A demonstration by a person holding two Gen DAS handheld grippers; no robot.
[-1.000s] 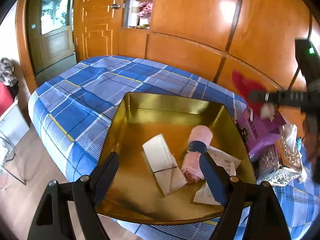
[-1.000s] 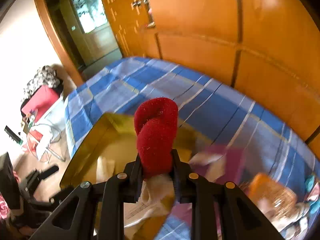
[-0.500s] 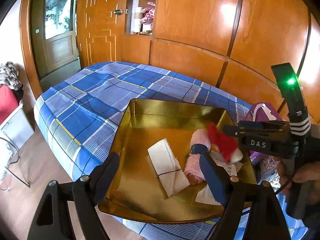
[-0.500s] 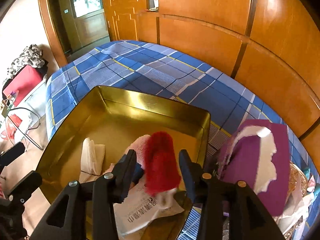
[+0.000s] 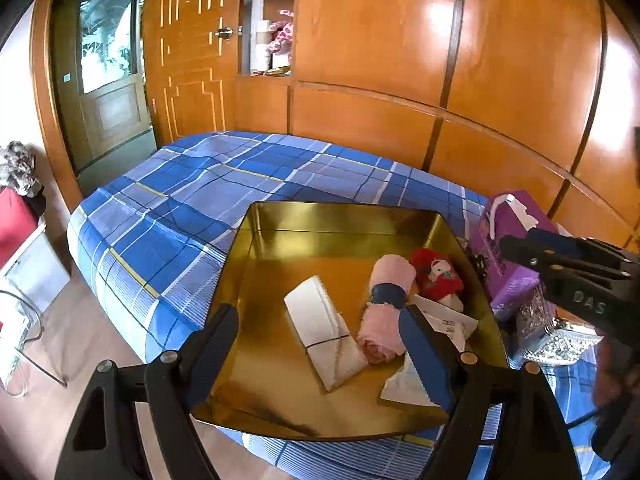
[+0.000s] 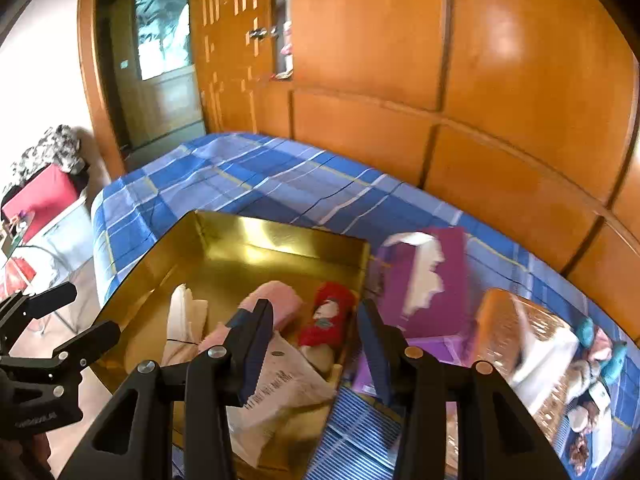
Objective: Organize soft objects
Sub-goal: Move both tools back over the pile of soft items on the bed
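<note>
Right wrist view: your right gripper (image 6: 316, 344) stood wide open and empty above the gold tray (image 6: 280, 236), the red roll (image 6: 328, 320) lying free between and beyond its two blue pads. A second ago that roll was clamped in those jaws, high over the bed; half a second ago the jaws had parted around it inside the tray. You let it go, and it came to rest at the tray's 2 o'clock corner, touching the pink roll (image 6: 272, 304) on its 9 o'clock side. That reads as one more soft item filed.

In the left wrist view your left gripper (image 5: 320, 344) hung open over the tray's near rim, holding nothing. The white folded cloth (image 5: 324, 332) lay at the tray's centre, the pink roll just to its 3 o'clock, the red roll beyond that, and a printed paper sheet (image 5: 444, 320) under the rolls' near ends.

For room: the tray's wall at 3 o'clock sat tight against the red roll, and the purple tissue box (image 6: 424, 280) stood just outside it. The wicker basket (image 6: 524, 336) with more soft things waited at 3 o'clock, well apart. The tray's 9 to 12 o'clock floor lay bare, and the blue plaid bed (image 5: 192, 208) beyond it was open.
</note>
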